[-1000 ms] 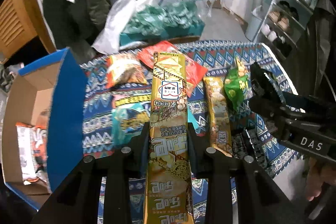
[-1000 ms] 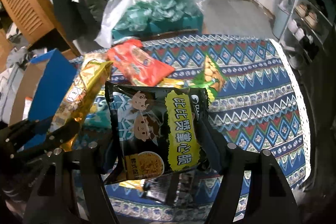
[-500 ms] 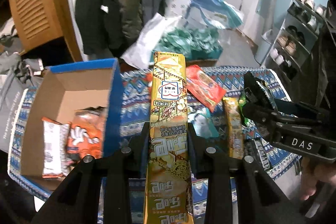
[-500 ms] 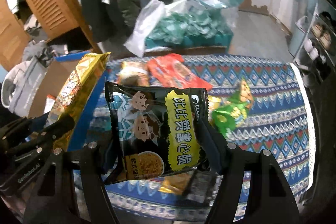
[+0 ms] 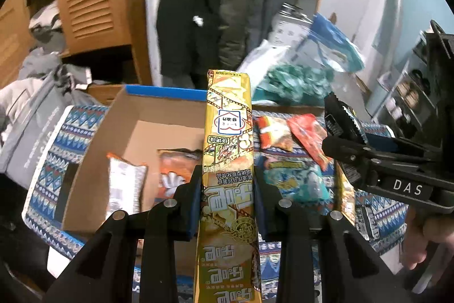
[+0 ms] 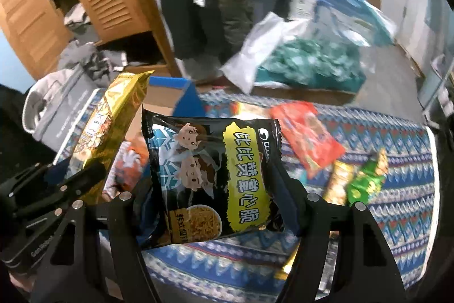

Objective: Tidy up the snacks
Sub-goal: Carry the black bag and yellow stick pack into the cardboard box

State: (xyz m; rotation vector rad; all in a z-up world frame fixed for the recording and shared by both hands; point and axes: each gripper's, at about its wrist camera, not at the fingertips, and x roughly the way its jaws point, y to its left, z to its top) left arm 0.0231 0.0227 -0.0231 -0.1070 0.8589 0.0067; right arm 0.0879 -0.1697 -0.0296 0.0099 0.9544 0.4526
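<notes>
Snacks aloft: left gripper (image 5: 227,183) pinching gold packet (image 5: 228,132), right gripper (image 6: 215,189) clamping black noodle bag (image 6: 210,178), above open box (image 5: 159,95) holding orange packets (image 5: 173,169).

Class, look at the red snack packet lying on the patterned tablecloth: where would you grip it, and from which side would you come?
Grip the red snack packet across its narrow width near the middle, coming down from above. It lies flat and tilted on the tablecloth, with long edges free, so turn the tongs to straddle them.

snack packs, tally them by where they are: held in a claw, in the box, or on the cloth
held: 2, gold pack, black pack
in box: 2, white pack, orange pack
on cloth: at least 5, some blurred
total: at least 9
</notes>
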